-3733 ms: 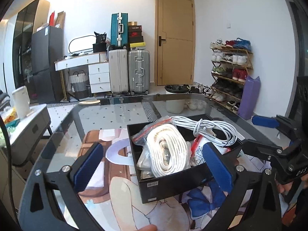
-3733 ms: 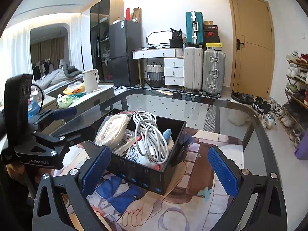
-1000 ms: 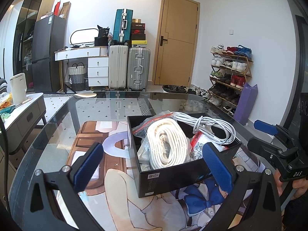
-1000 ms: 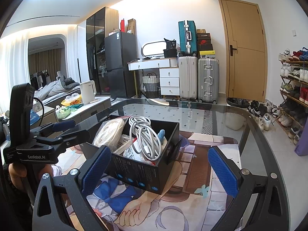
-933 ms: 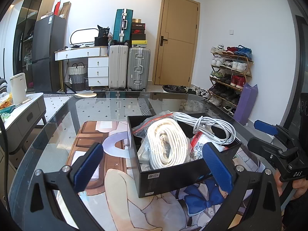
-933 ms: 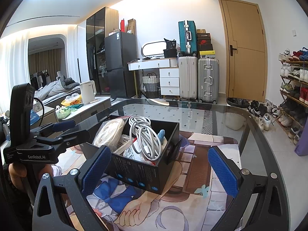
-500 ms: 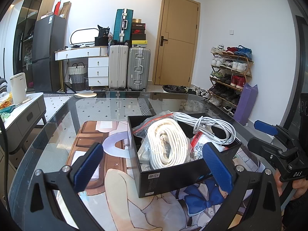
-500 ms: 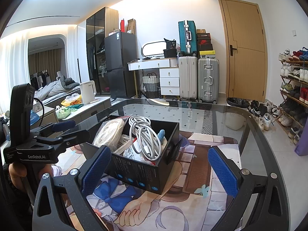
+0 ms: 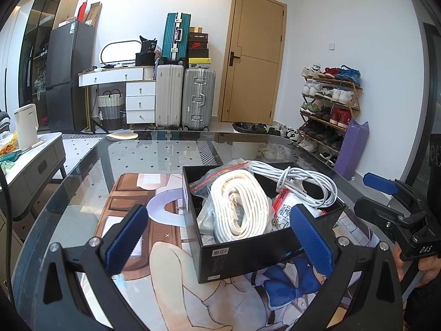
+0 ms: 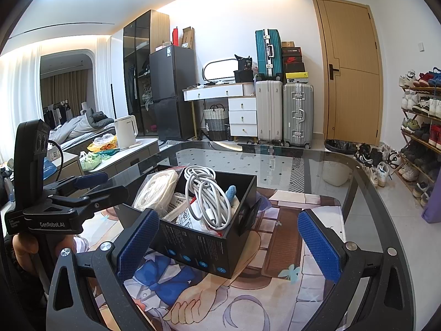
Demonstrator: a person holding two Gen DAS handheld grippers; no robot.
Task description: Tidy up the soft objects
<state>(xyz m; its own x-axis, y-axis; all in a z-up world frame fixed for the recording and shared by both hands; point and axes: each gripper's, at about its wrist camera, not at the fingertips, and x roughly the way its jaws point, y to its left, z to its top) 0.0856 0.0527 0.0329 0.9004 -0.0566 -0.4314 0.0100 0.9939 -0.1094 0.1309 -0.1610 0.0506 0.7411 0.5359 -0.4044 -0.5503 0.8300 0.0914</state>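
A: Where is the box point(image 9: 248, 251) found?

B: Ahead of both sets of jaws, on a printed mat point(image 10: 275, 237) under the glass of a table point(image 9: 82, 171). In the left wrist view it is seen between the two pads, nearer the right one, which overlaps its near right corner. In the right wrist view it is seen beyond the left pad.

A: What is held in it?

B: A bagged coil point(image 9: 238, 207) of white cord is seen on the side nearer the left gripper point(image 9: 220, 244), a looser white cable point(image 10: 206, 195) beside it, and printed packets point(image 10: 182, 209) underneath. A blue tip point(image 10: 231, 191) is seen by the cable.

A: How are the jaws set?

B: Both are spread wide and nothing is gripped. The right gripper point(image 10: 227, 244) is kept clear of the box.

A: And farther out?

B: Suitcases point(image 9: 184, 96) and a door point(image 9: 253, 66) are seen past the table, and a shoe rack point(image 9: 328, 110) to the right.
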